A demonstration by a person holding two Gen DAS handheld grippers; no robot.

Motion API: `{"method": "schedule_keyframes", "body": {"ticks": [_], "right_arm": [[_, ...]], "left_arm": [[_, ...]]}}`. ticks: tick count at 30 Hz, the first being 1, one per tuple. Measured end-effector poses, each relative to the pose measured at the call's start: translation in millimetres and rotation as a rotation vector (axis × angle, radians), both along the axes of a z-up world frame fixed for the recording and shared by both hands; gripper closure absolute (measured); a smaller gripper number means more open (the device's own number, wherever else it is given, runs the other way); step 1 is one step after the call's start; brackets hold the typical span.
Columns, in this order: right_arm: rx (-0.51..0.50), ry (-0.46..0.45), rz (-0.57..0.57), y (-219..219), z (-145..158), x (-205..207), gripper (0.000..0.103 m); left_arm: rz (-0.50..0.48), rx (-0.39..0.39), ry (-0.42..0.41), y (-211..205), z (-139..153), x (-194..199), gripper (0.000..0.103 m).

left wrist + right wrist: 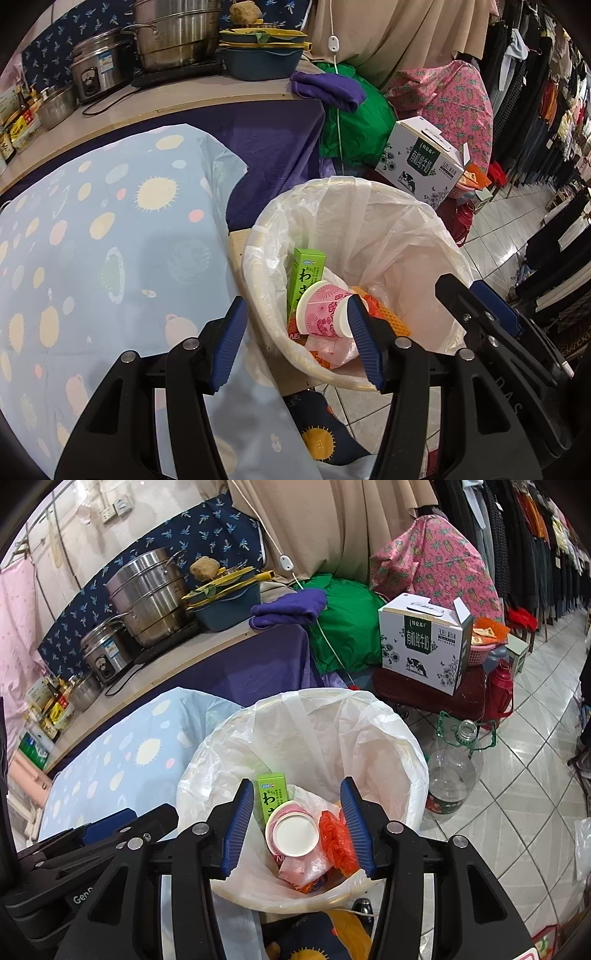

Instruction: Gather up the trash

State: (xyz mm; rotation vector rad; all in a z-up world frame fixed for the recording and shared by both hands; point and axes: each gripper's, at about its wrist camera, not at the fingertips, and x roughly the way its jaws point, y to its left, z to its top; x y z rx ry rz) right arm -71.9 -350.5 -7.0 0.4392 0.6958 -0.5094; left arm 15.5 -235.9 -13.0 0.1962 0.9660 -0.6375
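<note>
A round bin (369, 229) lined with a white plastic bag stands beside the table. Inside it lie a pink flowered paper cup (325, 312), a green carton with Japanese print (306, 273), orange netting (389, 314) and crumpled wrappers. My left gripper (295, 301) hovers open over the bin's near left rim, with nothing between its blue pads. In the right wrist view my right gripper (295, 782) is open straight above the bin (325, 731). The cup (295, 834), green carton (271, 794) and an orange bag (334, 834) lie well below its pads. Each gripper shows at the edge of the other's view.
A light blue dotted cloth (110, 240) covers the table left of the bin. Behind are a counter with steel pots (166, 40), a milk box (421, 158) on a stool, an empty plastic bottle (452, 775), a red flask (500, 690), tiled floor and clothes racks at right.
</note>
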Motion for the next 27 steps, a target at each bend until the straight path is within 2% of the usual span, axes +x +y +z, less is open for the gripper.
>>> {"method": "schedule_keyframes", "body": {"ticks": [5,10,16,21,27], "right_arm": [[-0.021,0.005,0.016,14,7,0,0.047],[-0.013,0.019,0.027,25,11,0,0.042],[-0.015,0.045,0.067,44,13,2,0.038],[-0.034,0.063,0.095,61,14,4,0.032],[-0.052,0.084,0.120,76,12,6,0.024]], "left_arm": [[0.028,0.004,-0.011,16,4,-1,0.047],[0.066,0.002,-0.026,36,8,-2,0.037],[0.088,0.020,-0.036,59,10,-4,0.035],[0.125,0.028,-0.025,78,7,-2,0.028],[0.151,0.033,-0.016,98,3,-2,0.026]]}}
